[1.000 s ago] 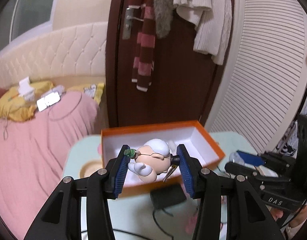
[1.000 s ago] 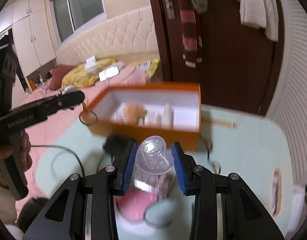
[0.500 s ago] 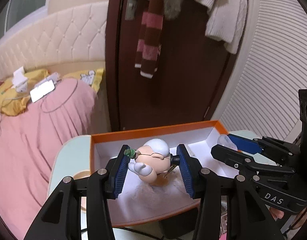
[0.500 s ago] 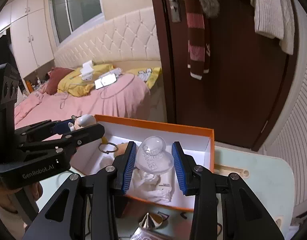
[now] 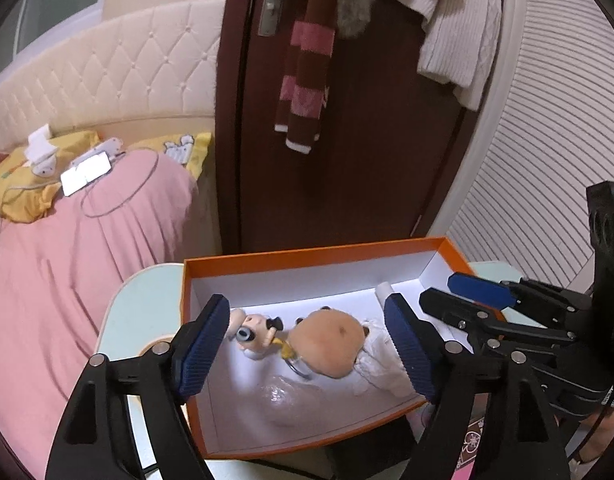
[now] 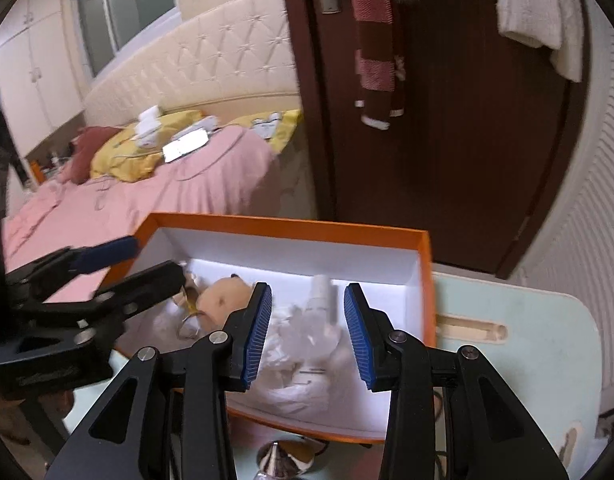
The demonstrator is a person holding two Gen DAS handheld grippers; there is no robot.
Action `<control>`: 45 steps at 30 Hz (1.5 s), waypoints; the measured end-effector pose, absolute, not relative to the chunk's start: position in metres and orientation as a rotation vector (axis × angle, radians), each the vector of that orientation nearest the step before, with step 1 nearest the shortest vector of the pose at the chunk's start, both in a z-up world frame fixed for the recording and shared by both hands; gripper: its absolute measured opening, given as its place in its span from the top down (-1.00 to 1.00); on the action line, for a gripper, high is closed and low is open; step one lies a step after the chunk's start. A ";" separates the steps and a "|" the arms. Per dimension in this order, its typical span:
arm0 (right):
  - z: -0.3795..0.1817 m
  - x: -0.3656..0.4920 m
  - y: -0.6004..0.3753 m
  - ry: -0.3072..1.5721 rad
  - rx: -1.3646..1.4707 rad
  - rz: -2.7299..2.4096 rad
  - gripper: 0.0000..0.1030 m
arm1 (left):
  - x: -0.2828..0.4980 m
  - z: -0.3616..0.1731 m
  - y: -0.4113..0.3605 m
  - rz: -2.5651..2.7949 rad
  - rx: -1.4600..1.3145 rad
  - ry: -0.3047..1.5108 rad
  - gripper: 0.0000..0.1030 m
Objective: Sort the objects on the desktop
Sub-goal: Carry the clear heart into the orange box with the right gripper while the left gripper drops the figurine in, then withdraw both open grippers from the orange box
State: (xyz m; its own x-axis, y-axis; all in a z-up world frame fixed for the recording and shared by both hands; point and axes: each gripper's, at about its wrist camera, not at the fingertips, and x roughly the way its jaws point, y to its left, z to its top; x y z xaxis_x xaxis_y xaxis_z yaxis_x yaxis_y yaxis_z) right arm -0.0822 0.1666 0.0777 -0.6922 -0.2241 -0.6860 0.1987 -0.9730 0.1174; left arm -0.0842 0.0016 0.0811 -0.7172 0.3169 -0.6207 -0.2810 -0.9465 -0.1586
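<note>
Pale green table (image 6: 527,312) beside a pink bed (image 5: 67,260), dark door (image 5: 367,140) behind. Orange box (image 5: 307,254) fills the table's far edge, figurine (image 5: 253,330) inside. Left gripper (image 5: 307,340) and right gripper (image 6: 307,334) both spread wide, empty, over it.

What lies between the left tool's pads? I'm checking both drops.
Nothing is held: the left tool gapes over the orange box, framing a figurine and plush toy in the left wrist view.

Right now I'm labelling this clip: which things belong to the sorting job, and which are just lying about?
Job:
orange box
small figurine
tan plush toy
white bottle
left hand-held gripper, open
right hand-held gripper, open

Lying about:
striped scarf
white sweater
pink bedspread
</note>
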 end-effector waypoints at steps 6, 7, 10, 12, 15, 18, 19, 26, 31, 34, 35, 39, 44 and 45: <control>0.083 -0.072 0.170 -0.070 1.100 -2.699 0.22 | -0.070 0.088 -0.010 2.655 -0.953 -0.119 -0.65; 0.084 -0.069 0.171 -0.070 1.096 -2.709 0.22 | -0.067 0.090 -0.012 2.656 -0.952 -0.125 -0.65; 0.091 -0.056 0.175 -0.081 1.068 -2.757 0.22 | -0.052 0.095 -0.017 2.667 -0.938 -0.117 -0.65; 0.095 -0.046 0.178 -0.090 1.065 -2.759 0.22 | -0.039 0.100 -0.021 2.685 -0.916 -0.087 -0.65; 0.093 -0.030 0.183 -0.095 1.077 -2.765 0.22 | -0.018 0.112 -0.031 2.701 -0.877 -0.062 -0.65; 0.092 -0.013 0.188 -0.101 1.089 -2.771 0.22 | 0.001 0.125 -0.047 2.750 -0.840 -0.032 -0.65; 0.091 -0.008 0.189 -0.103 1.093 -2.773 0.22 | 0.009 0.131 -0.053 2.782 -0.825 -0.010 -0.65; 0.087 0.031 0.200 -0.111 1.120 -2.788 0.22 | 0.049 0.150 -0.060 3.012 -0.786 0.457 -0.66; 0.078 0.056 0.202 -0.105 1.132 -2.776 0.22 | 0.056 0.106 -0.035 2.734 -0.946 0.174 -0.67; 0.066 0.064 0.201 -0.099 1.193 -2.737 0.22 | 0.057 0.077 -0.017 2.652 -1.024 0.091 -0.67; 0.061 0.066 0.199 -0.092 1.223 -2.717 0.22 | 0.057 0.067 -0.011 2.648 -1.044 0.093 -0.67; 0.044 0.072 0.201 -0.110 1.318 -2.683 0.22 | 0.059 0.035 0.004 2.588 -1.164 0.080 -0.67; 0.033 0.075 0.206 -0.152 1.390 -2.662 0.18 | 0.057 0.011 0.006 2.619 -1.247 0.134 -0.75; 0.031 0.075 0.206 -0.152 1.399 -2.658 0.04 | 0.056 0.010 0.006 2.638 -1.243 0.145 -0.82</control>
